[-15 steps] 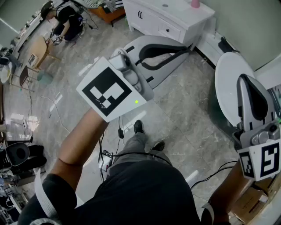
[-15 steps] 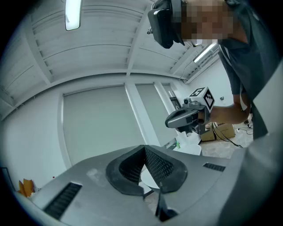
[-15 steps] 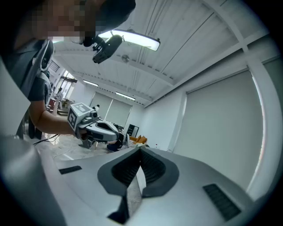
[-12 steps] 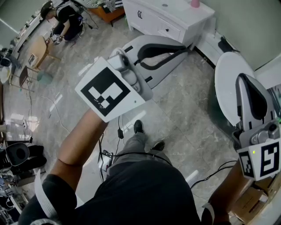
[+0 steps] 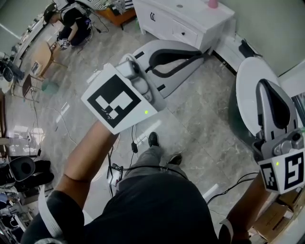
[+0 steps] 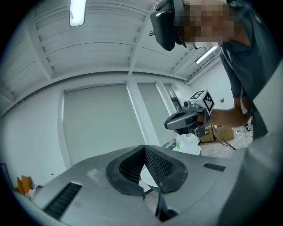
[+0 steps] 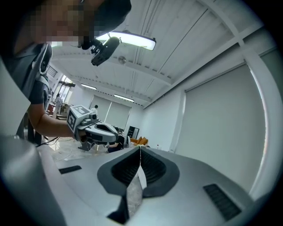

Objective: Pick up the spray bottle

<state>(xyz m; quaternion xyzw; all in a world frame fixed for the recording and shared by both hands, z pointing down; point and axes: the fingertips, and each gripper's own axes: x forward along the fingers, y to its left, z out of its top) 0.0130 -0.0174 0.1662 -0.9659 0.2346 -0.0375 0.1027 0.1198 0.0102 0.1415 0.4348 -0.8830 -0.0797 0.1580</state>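
I am holding both tools up in the air with nothing in them. My left gripper (image 6: pixel 144 146) is showing its jaws pressed together at the tips, and my right gripper (image 7: pixel 140 149) is showing the same. I am not making out the spray bottle with any certainty. In the left gripper view a small whitish-green shape (image 6: pixel 178 142) is standing by the round white table (image 5: pixel 248 78), just below my right gripper's tips, but it is too small to name. In the head view my right gripper is hovering over that table's near edge and hiding part of it. A pink thing (image 5: pixel 213 4) on the white cabinet (image 5: pixel 190 21) is being cut off by the top edge, well apart from both tools.
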